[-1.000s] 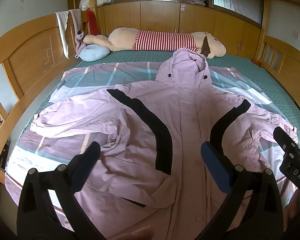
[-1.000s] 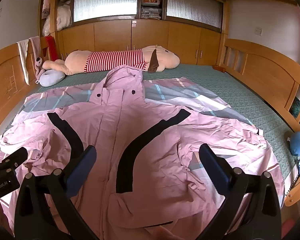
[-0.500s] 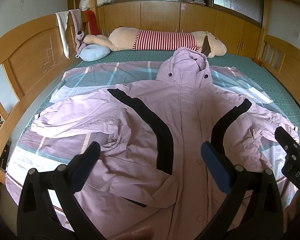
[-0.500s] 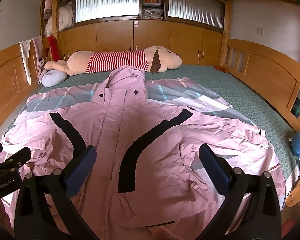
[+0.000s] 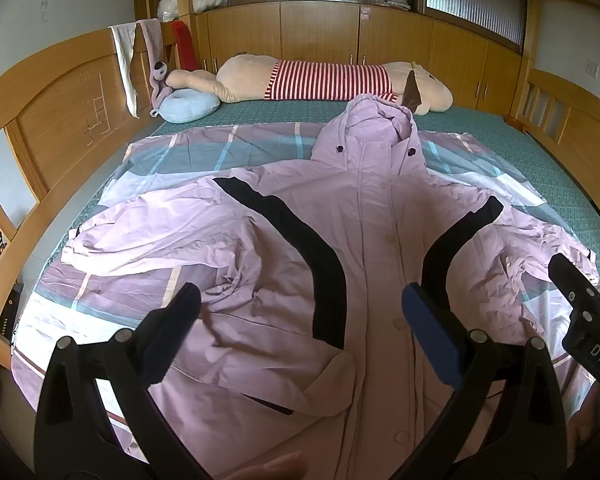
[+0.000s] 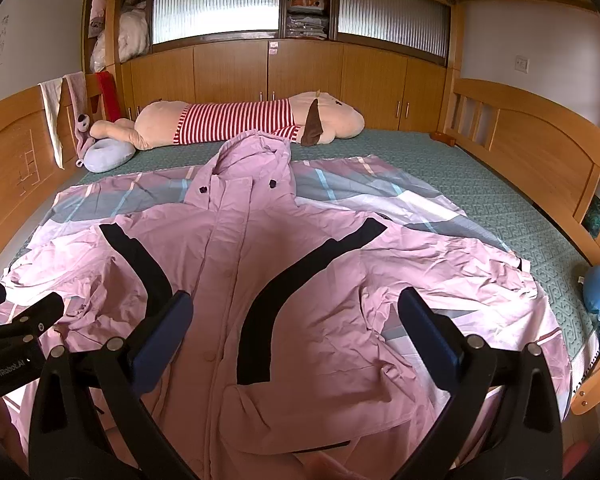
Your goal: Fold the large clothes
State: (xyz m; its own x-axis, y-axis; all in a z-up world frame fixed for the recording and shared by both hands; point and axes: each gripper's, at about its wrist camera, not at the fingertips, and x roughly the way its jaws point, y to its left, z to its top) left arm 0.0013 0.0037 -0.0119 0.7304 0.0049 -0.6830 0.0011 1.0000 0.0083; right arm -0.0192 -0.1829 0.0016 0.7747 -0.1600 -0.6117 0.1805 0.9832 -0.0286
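You are standing at the near end of a wood-framed bed (image 5: 28,128), looking up its length toward the cupboards on the far wall. A checked sheet (image 5: 236,152) is lying over the green mattress, and the jacket (image 5: 372,216) is lying on the sheet, front up and buttoned, its hood pointing far toward the striped plush (image 5: 328,80) and its hem running under your tools at the near edge. So its long axis is running straight away from you, near to far.

On the left, the left sleeve (image 5: 152,236) is spreading out sideways in a rumpled heap toward the left rail. Your left gripper (image 5: 300,320) is hanging over the lower left front, fingers wide apart and holding nothing. The button placket is running up just right of it.

Your right gripper (image 6: 296,320) is hanging over the lower right front, also spread wide and empty. Farther right, the right sleeve (image 6: 468,264) is reaching out toward the right rail.

Each tool is sitting nearer its own sleeve, and both sleeves are lying up and outward from the fingers. Folding is probably starting with one sleeve coming in across the body; nothing is folded yet.
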